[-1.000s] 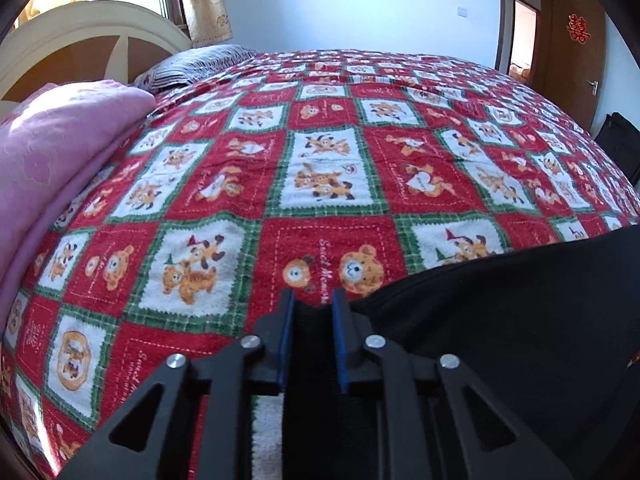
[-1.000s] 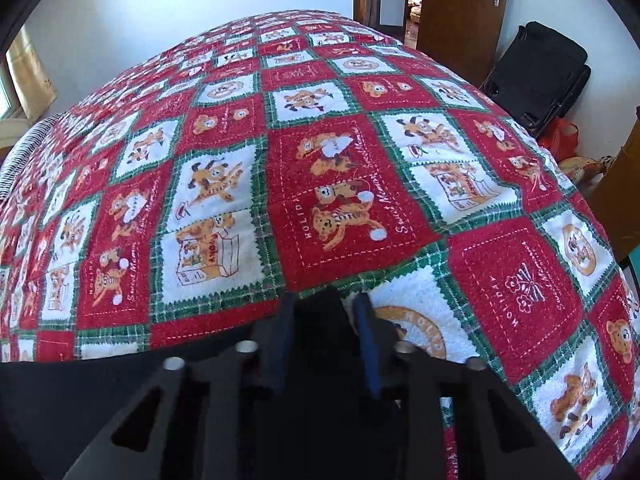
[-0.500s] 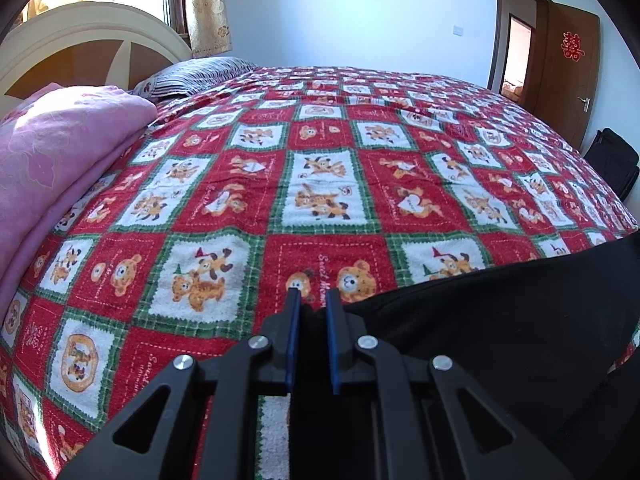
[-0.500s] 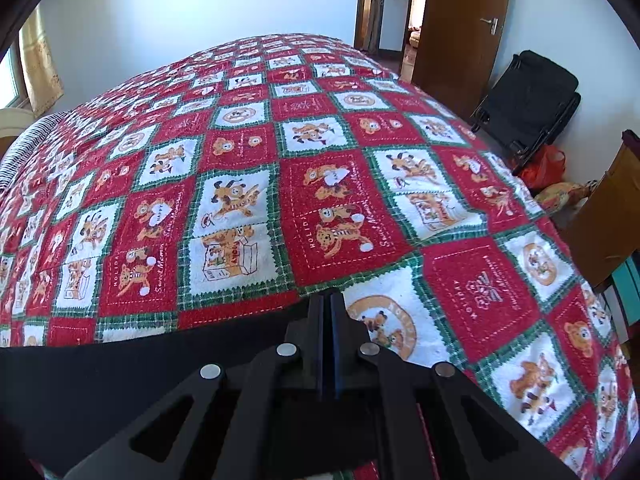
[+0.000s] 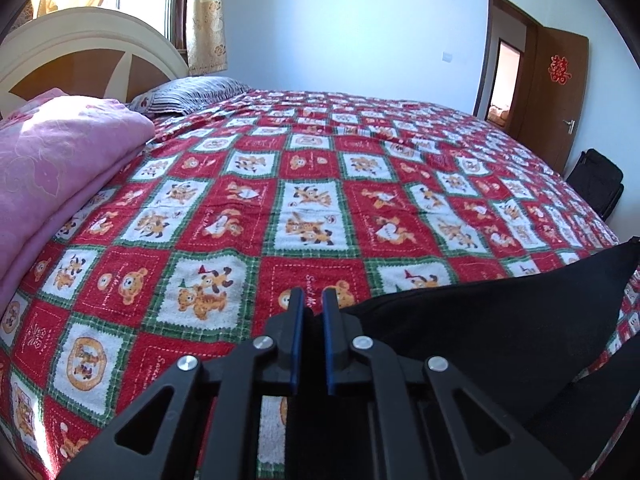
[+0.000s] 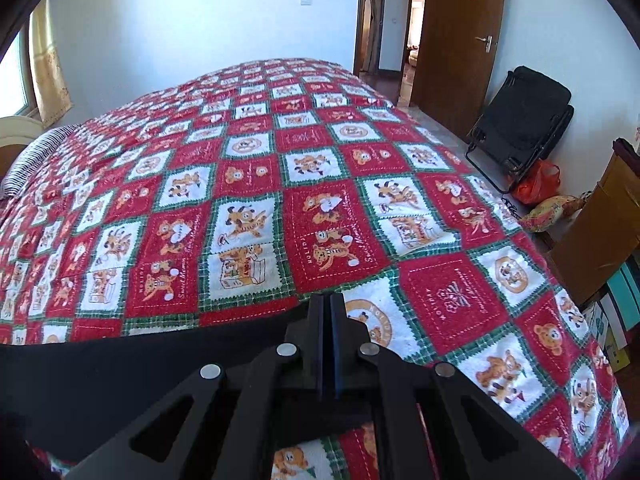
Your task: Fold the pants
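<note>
Black pants (image 5: 500, 320) hang stretched between my two grippers above the near part of the bed. My left gripper (image 5: 310, 304) is shut on the pants' left end, its blue pads a narrow gap apart with dark cloth between them. In the right wrist view the pants (image 6: 120, 372) run off to the left. My right gripper (image 6: 327, 312) is shut tight on their right end. The lower part of the pants is hidden behind the gripper frames.
The bed (image 5: 312, 200) is covered by a red, green and white cartoon blanket (image 6: 320, 200). A folded pink quilt (image 5: 52, 168) and a striped pillow (image 5: 188, 94) lie at the headboard. A folded black chair (image 6: 520, 128), red bag and boxes (image 6: 600, 240) stand right of the bed.
Both grippers have risen and tilted up, lifting the pants' edge off the blanket. The right gripper closed fully on the cloth; the left stayed clamped.
</note>
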Motion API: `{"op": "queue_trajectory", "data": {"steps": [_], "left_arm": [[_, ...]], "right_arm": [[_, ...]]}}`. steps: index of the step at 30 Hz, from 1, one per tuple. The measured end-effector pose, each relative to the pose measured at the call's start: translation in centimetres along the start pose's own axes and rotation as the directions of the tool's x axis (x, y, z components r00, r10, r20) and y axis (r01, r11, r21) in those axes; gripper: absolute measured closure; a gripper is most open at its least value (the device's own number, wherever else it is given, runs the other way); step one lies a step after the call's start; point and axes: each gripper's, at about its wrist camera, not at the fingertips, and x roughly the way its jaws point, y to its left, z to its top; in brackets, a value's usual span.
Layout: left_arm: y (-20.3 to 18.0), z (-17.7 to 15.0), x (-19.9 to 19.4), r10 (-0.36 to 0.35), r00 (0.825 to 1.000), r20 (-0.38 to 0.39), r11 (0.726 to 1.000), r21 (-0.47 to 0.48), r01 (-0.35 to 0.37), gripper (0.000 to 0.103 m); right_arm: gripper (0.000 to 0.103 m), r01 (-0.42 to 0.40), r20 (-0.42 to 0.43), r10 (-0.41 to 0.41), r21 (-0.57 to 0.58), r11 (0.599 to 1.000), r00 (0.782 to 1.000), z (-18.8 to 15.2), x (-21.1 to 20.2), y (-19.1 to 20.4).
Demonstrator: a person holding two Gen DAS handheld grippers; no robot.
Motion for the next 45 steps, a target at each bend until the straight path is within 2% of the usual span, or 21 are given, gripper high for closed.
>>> {"op": "queue_trajectory", "data": {"steps": [8, 11, 17, 21, 24, 26, 27, 28, 30, 31, 32, 33, 34, 37, 40, 41, 42, 43, 45], "left_arm": [[0.4, -0.8, -3.4, -0.074, 0.995, 0.067, 0.997, -0.030, 0.076, 0.095], [0.4, -1.6, -4.9, -0.094, 0.991, 0.092, 0.995, -0.030, 0.097, 0.099], [0.6, -4.1, -8.2, -0.143, 0.981, 0.131, 0.987, -0.050, 0.151, 0.100], [0.3, -6.4, -8.9, -0.174, 0.979, 0.103, 0.983, -0.040, 0.179, 0.100], [0.4, -7.4, -8.4, -0.149, 0.986, 0.071, 0.988, -0.042, 0.152, 0.100], [1.1, -6.7, -7.4, -0.112, 0.992, 0.062, 0.991, -0.069, 0.116, 0.100], [1.4, -6.3, -7.0, -0.116, 0.991, 0.062, 0.990, -0.076, 0.121, 0.100], [1.5, -5.7, -6.5, -0.117, 0.991, 0.058, 0.990, -0.076, 0.122, 0.097], [1.4, -4.2, -5.2, -0.080, 0.996, 0.051, 0.994, -0.066, 0.083, 0.085], [1.2, -3.6, -4.7, -0.086, 0.995, 0.049, 0.994, -0.059, 0.089, 0.080], [0.9, -2.7, -3.8, -0.077, 0.996, 0.040, 0.996, -0.050, 0.079, 0.065], [0.7, -2.3, -3.2, -0.053, 0.998, 0.029, 0.997, -0.048, 0.055, 0.045], [0.5, -1.9, -2.5, -0.043, 0.999, 0.026, 0.998, -0.046, 0.044, 0.039], [0.4, -1.1, -0.2, -0.062, 0.998, -0.017, 0.997, -0.052, 0.062, 0.036], [0.0, -0.9, 2.4, -0.055, 0.994, -0.093, 0.998, -0.036, 0.052, 0.041], [0.0, -0.9, 2.9, -0.060, 0.991, -0.117, 0.998, -0.039, 0.056, 0.063], [0.1, -0.9, 3.6, -0.061, 0.987, -0.148, 0.998, -0.043, 0.055, 0.091], [0.3, -0.9, 3.9, -0.050, 0.986, -0.161, 0.998, -0.044, 0.043, 0.092], [0.4, -0.9, 3.5, -0.072, 0.987, -0.141, 0.997, -0.043, 0.067, 0.094]], "right_arm": [[0.100, -0.027, 0.079, 0.025, 0.022, 0.999, 0.997, -2.1, -4.7, -2.0], [0.100, -0.034, 0.107, 0.029, 0.037, 0.999, 0.994, -3.3, -6.4, -2.9], [0.100, -0.053, 0.153, 0.040, 0.078, 0.996, 0.987, -6.6, -10.2, -5.3], [0.100, -0.063, 0.147, 0.050, 0.084, 0.994, 0.988, -9.2, -12.0, -6.3], [0.100, -0.061, 0.134, 0.050, 0.081, 0.995, 0.990, -11.2, -12.5, -6.7], [0.100, -0.037, 0.118, 0.028, 0.074, 0.997, 0.993, -11.9, -12.0, -6.8], [0.100, -0.031, 0.110, 0.023, 0.076, 0.997, 0.994, -12.0, -11.6, -6.7], [0.100, -0.028, 0.106, 0.020, 0.079, 0.996, 0.994, -12.1, -11.3, -6.7], [0.100, -0.027, 0.109, 0.017, 0.085, 0.996, 0.994, -11.9, -10.8, -6.4], [0.100, -0.027, 0.111, 0.017, 0.087, 0.996, 0.994, -11.7, -10.7, -6.2], [0.100, -0.026, 0.113, 0.017, 0.085, 0.996, 0.993, -11.3, -10.5, -5.8], [0.100, -0.025, 0.114, 0.016, 0.082, 0.996, 0.993, -11.1, -10.4, -5.5], [0.100, -0.022, 0.114, 0.013, 0.073, 0.997, 0.993, -10.8, -10.2, -5.2], [0.100, -0.008, 0.110, 0.002, 0.055, 0.998, 0.994, -10.4, -9.9, -5.0], [0.100, 0.006, 0.098, -0.010, 0.048, 0.999, 0.995, -9.9, -9.3, -5.2], [0.100, 0.011, 0.093, -0.015, 0.045, 0.999, 0.996, -9.7, -9.1, -5.2], [0.100, 0.014, 0.091, -0.018, 0.041, 0.999, 0.996, -9.6, -8.9, -5.1], [0.100, 0.020, 0.087, -0.023, 0.036, 0.999, 0.996, -9.2, -8.6, -5.0], [0.100, 0.032, 0.084, -0.034, 0.026, 0.999, 0.996, -8.5, -8.1, -4.8]]}}
